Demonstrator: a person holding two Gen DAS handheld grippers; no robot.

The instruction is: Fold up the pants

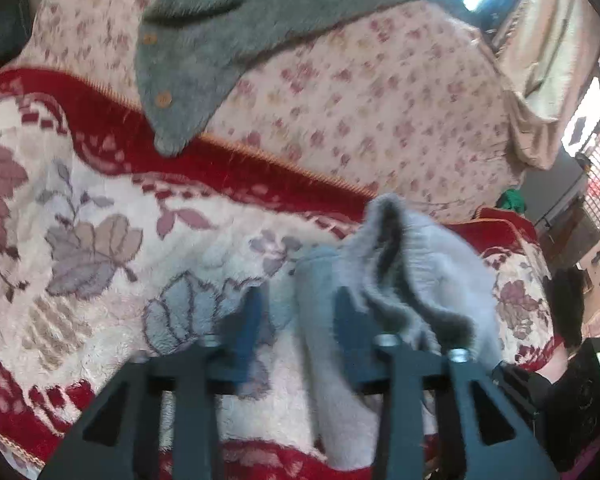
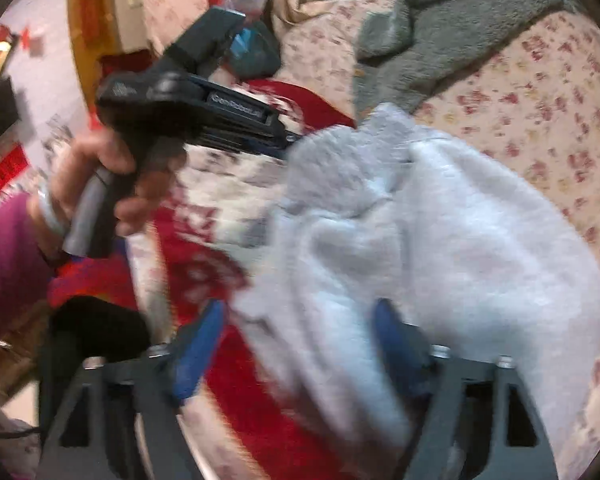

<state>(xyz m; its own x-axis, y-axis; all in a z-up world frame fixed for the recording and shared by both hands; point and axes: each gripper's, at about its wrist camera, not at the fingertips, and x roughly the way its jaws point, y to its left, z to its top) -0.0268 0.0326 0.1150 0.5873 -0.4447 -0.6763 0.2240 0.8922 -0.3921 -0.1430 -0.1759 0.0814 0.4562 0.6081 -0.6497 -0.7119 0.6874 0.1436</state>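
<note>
From my left wrist view, the left gripper [image 1: 296, 312] sits at the bottom centre of the frame with its jaws parted, and a fold of the pale grey fleece pants [image 1: 400, 272] runs up between the blue pads; I cannot see the pads pressing on it, so I read them as apart around the cloth. The pants bunch up to the right of centre, lying on the red and cream leaf-patterned blanket [image 1: 100, 208] that fills the left and lower frame. Above it, a floral quilt [image 1: 360, 112] spans the upper right, with a grey-green buttoned garment [image 1: 220, 32] draped over it at the top centre. In my right wrist view, the right gripper [image 2: 300, 344] has its jaws spread wide at the bottom of the frame, with the pants [image 2: 460, 240] heaped across the centre and right and hanging between and over the blue fingers [image 2: 198, 354], unclamped. At the left of that frame, a hand [image 2: 100, 184] in a magenta sleeve [image 2: 8, 256] grips the other gripper's handle, its nose touching the pants' upper edge.
</note>
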